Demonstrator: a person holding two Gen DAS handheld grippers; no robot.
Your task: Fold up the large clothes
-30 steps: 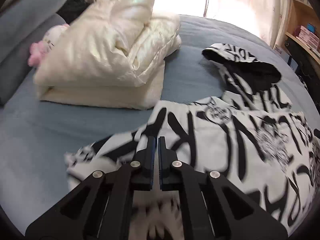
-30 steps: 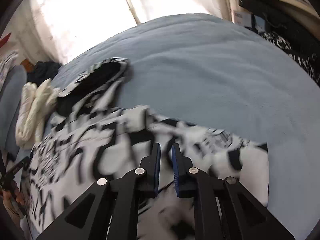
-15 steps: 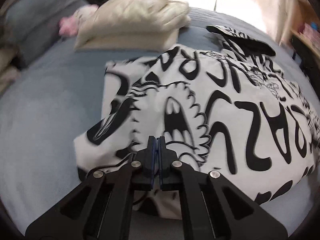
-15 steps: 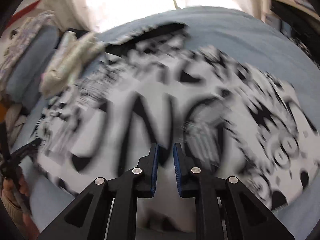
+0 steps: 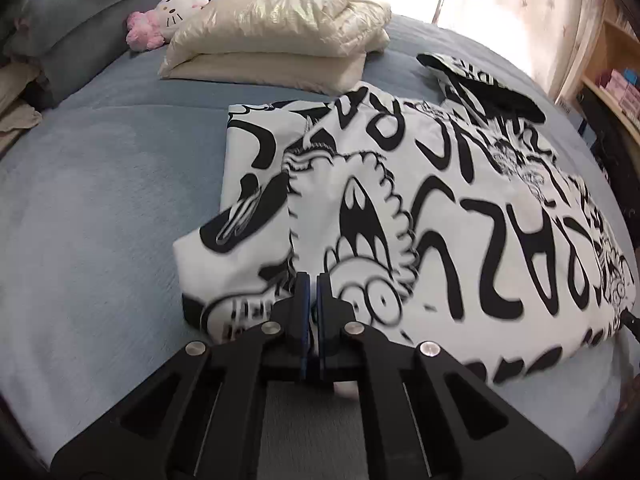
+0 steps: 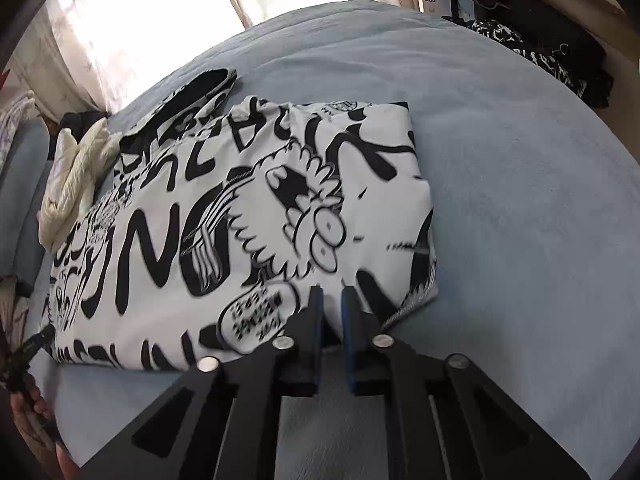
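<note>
A black-and-white printed hoodie (image 5: 420, 208) lies spread on the blue-grey bed cover (image 5: 100, 200), its body folded over on itself so that the cartoon print faces up, its hood (image 5: 480, 84) stretched out flat at the end of the garment farthest from both cameras. In the left wrist view the left gripper (image 5: 311, 280) sits at the near hem of the hoodie, its two blue-padded fingers drawn almost together with only a sliver of gap; cloth lies right at the tips, but whether any of it is pinched between them cannot be told. In the right wrist view the right gripper (image 6: 331, 294) rests at the near edge of the hoodie (image 6: 240, 208), close to its folded right-hand side; its fingers stand a narrow slot apart, white fabric shows in the slot, and whether they grip that fabric cannot be told either. Beyond the hoodie, on the side away from the left gripper, a stack of cream quilted bedding (image 5: 280, 28) touches or nearly touches the garment's far edge. Just beside that bedding, further still from the hoodie, a pink-and-white plush toy (image 5: 168, 16) leans against grey pillows (image 5: 80, 28).
</note>
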